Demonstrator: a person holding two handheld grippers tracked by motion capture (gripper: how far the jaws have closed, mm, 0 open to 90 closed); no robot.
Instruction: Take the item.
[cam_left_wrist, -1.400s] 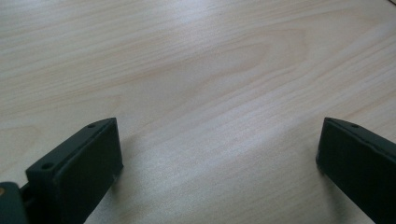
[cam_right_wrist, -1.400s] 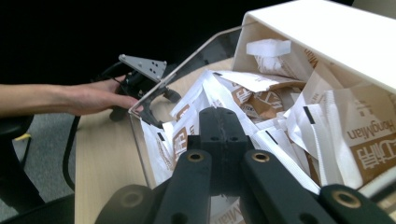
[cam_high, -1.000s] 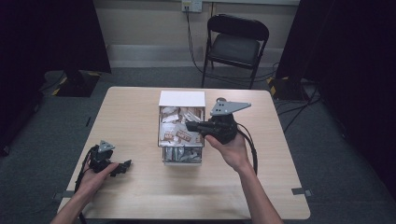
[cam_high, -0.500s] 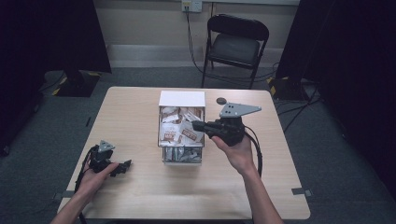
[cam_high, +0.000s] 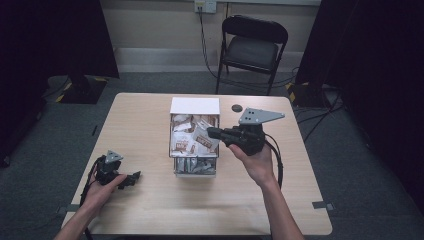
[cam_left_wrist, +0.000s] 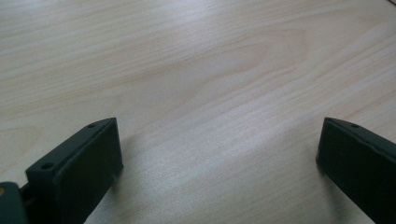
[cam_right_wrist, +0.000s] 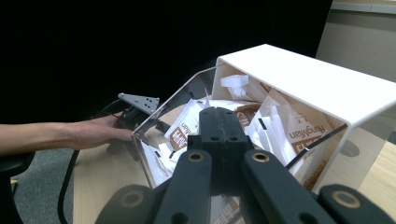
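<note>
— How is the right claw (cam_high: 210, 132) to be read?

— It is seen just right of the frame's centre in the high view, held level, with its long axis pointed toward the left of the frame. The jaws are pressed together, and a packet (cam_high: 202, 141) appears to be pinched by one edge at their tip (a thin white corner can be made out above the closed jaws in the right gripper view).

— And where is the packet placed?

— It is found directly ahead of the claw's tip, above the open top of the clear box (cam_high: 195, 106) at the middle of the table (cam_high: 150, 115). It is tilted, its long side run from upper right to lower left, with its lower end near the other packets (cam_high: 181, 142) heaped in the box.

— Is the left claw (cam_high: 134, 176) to be counted on?

— Hardly. It is rested on the table at the lower left of the frame, well apart from the box. Its jaws are spread, and nothing but bare wood is shown between them in the left gripper view.

— So what is the coming move turned on?

— By judgement, the packet must be drawn upward and toward the right of the frame, back along the claw's own axis, so that the box's rim is cleared. The right hand is much the nearer.
</note>
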